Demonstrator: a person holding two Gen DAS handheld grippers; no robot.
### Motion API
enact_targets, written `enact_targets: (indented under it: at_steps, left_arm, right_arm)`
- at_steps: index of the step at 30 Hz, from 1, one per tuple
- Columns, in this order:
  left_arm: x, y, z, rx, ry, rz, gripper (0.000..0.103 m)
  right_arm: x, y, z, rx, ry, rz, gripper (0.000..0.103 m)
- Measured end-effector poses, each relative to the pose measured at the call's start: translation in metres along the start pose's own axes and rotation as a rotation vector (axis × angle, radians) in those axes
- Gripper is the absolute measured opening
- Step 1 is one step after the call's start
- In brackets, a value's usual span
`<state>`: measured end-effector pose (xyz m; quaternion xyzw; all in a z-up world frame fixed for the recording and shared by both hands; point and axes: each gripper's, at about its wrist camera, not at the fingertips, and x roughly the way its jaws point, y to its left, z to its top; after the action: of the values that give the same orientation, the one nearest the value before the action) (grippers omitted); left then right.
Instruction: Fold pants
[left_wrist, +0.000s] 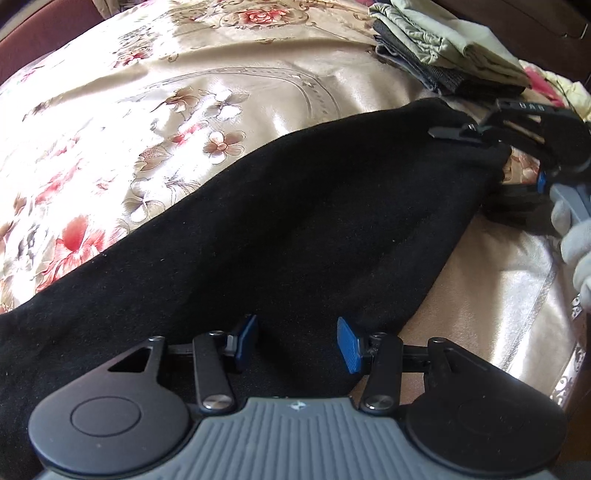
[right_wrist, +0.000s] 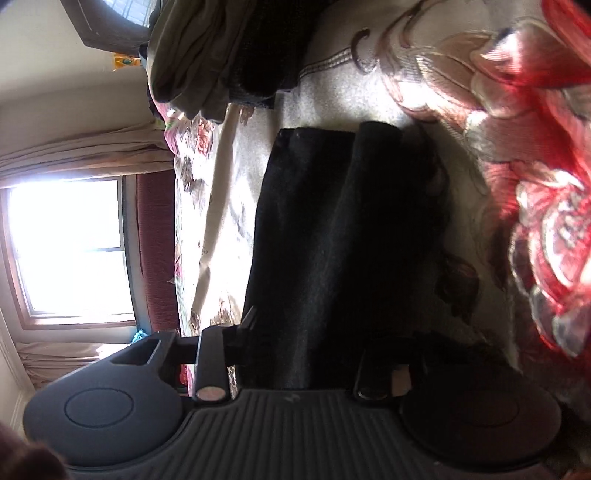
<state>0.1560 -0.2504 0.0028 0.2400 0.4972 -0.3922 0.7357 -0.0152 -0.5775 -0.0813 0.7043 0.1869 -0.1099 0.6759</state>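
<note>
Black pants (left_wrist: 277, 221) lie stretched across a floral satin bedspread (left_wrist: 147, 110). My left gripper (left_wrist: 297, 341) is open, its blue pads (left_wrist: 349, 345) just above the pants' near edge. My right gripper (left_wrist: 476, 138) shows at the pants' far right end, with a finger lying on top of the raised fabric edge there. In the right wrist view the camera is rolled sideways; the black pants (right_wrist: 332, 240) run between its fingers (right_wrist: 245, 326), with fabric in the gap (right_wrist: 314, 350). The lower finger is in shadow.
A stack of folded clothes (left_wrist: 443, 48), olive and dark grey, sits at the bed's far right and also shows in the right wrist view (right_wrist: 221, 48). A gloved hand (left_wrist: 576, 236) holds the right gripper. A window (right_wrist: 70, 247) and curtains stand beyond the bed.
</note>
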Motion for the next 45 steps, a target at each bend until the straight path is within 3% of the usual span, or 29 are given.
enact_targets:
  at_steps: [2,4,5,7,11,15,20,24,27,31,35,38,41,45]
  left_arm:
    - [0.000,-0.001,0.003,-0.015,-0.012,-0.005,0.060]
    - [0.003,-0.002,0.006,-0.044,-0.029,-0.027,0.061]
    - [0.006,-0.003,0.006,-0.057,-0.034,-0.045,0.062]
    - [0.012,-0.008,0.003,-0.064,-0.058,-0.046,0.065]
    - [0.005,-0.003,-0.006,-0.082,-0.128,-0.092,0.065]
    - [-0.016,0.027,-0.033,-0.168,-0.192,-0.135,0.065]
    - [-0.068,0.100,-0.098,-0.290,-0.251,-0.088,0.065]
    - [-0.104,0.161,-0.163,-0.400,-0.263,-0.003,0.066]
    - [-0.119,0.201,-0.216,-0.517,-0.251,0.055,0.066]
    - [-0.129,0.230,-0.266,-0.632,-0.269,0.068,0.066]
    - [-0.140,0.243,-0.289,-0.697,-0.317,0.081,0.066]
    - [-0.142,0.249,-0.301,-0.757,-0.332,0.089,0.067]
    - [-0.142,0.253,-0.307,-0.792,-0.344,0.084,0.067]
    - [-0.149,0.263,-0.304,-0.834,-0.373,0.068,0.067]
  right_arm:
    - [0.013,0.001,0.003,-0.002,-0.010,0.018,0.038]
    - [0.019,0.007,0.002,0.006,-0.022,0.008,0.024]
    - [0.020,0.011,0.002,0.022,-0.022,0.001,0.007]
    - [0.016,0.031,-0.003,0.004,-0.017,0.008,0.007]
    - [0.013,0.106,-0.035,-0.304,0.021,-0.036,0.007]
    - [0.038,0.175,-0.110,-0.562,0.094,-0.013,0.007]
    - [0.098,0.230,-0.259,-0.987,0.245,-0.037,0.007]
    - [0.146,0.228,-0.375,-1.239,0.429,0.001,0.007]
    - [0.176,0.213,-0.452,-1.478,0.518,-0.020,0.007]
    - [0.189,0.179,-0.539,-1.807,0.620,-0.042,0.007]
    - [0.182,0.170,-0.582,-1.992,0.642,0.007,0.007]
    - [0.187,0.170,-0.601,-2.063,0.653,0.026,0.008]
    - [0.196,0.170,-0.603,-2.063,0.677,0.010,0.008]
    - [0.204,0.180,-0.596,-1.947,0.694,-0.023,0.007]
